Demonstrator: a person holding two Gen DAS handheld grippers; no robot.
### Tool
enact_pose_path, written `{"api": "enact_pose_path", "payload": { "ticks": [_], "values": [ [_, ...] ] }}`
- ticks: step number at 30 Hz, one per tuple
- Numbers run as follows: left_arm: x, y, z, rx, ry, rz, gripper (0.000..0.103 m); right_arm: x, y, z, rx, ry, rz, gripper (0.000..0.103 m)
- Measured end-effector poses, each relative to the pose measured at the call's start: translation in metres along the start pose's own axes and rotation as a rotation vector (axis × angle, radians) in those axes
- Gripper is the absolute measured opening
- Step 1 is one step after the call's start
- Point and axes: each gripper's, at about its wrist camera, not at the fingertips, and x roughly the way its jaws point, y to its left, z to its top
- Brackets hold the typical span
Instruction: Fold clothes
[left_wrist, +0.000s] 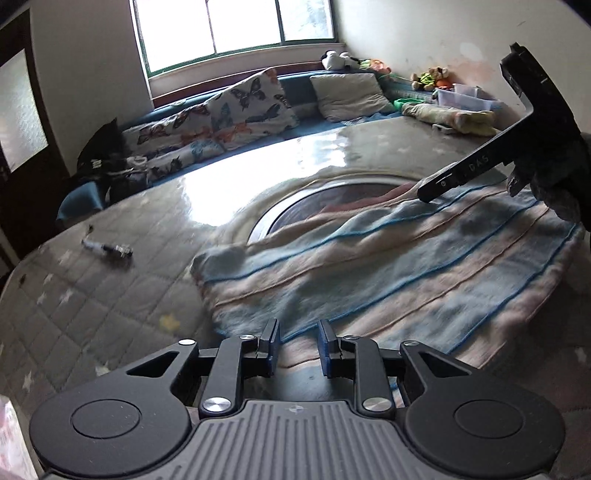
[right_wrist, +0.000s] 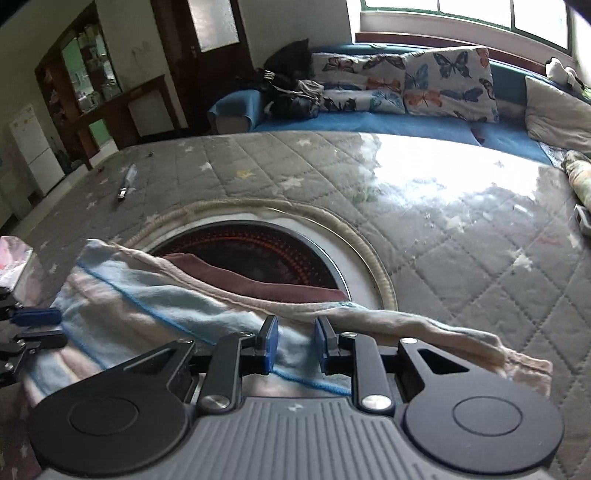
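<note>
The left gripper (left_wrist: 297, 345) hangs over the near edge of the striped towel (left_wrist: 388, 266), its blue pads spread with nothing between them. The right gripper (right_wrist: 294, 345) is spread too, over the towel's folded far edge — cloth lies under the gap, not pinched. The towel lies on the table's near side, partly covering a round glass inset (right_wrist: 258, 254) where a maroon cloth (right_wrist: 258, 280) shows. The table (right_wrist: 461, 258) wears a grey quilted cover with pale stars, glaring under window light. A small pen-like object (left_wrist: 107, 250) lies toward its left edge. Beyond — a blue bench with butterfly cushions (left_wrist: 236, 107), a grey pillow (left_wrist: 349, 94), soft toys (left_wrist: 430, 79), and a window (left_wrist: 236, 26) above.
</note>
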Motion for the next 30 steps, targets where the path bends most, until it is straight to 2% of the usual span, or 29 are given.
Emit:
{"api": "enact_pose_path", "payload": {
  "ticks": [6,9,16,21,30],
  "values": [
    [-0.003,-0.001,-0.004,-0.011,-0.012,0.009,0.025,0.002,0.009,0.004,-0.022,-0.016,-0.027,0.021],
    [-0.008,-0.005,0.0,-0.013,-0.033,0.005,0.025,-0.004,0.021,0.008,-0.043,-0.024,0.03,0.021],
    [-0.01,-0.036,0.012,0.019,-0.086,-0.095,0.025,0.02,0.052,0.021,-0.094,0.013,0.09,0.021],
    [0.002,-0.048,0.005,0.033,-0.05,-0.143,0.025,0.037,0.064,0.026,-0.123,0.029,0.089,0.021],
    [0.002,-0.05,-0.004,0.032,-0.035,-0.154,0.025,0.046,0.068,0.035,-0.121,0.022,0.072,0.021]
  ]
}}
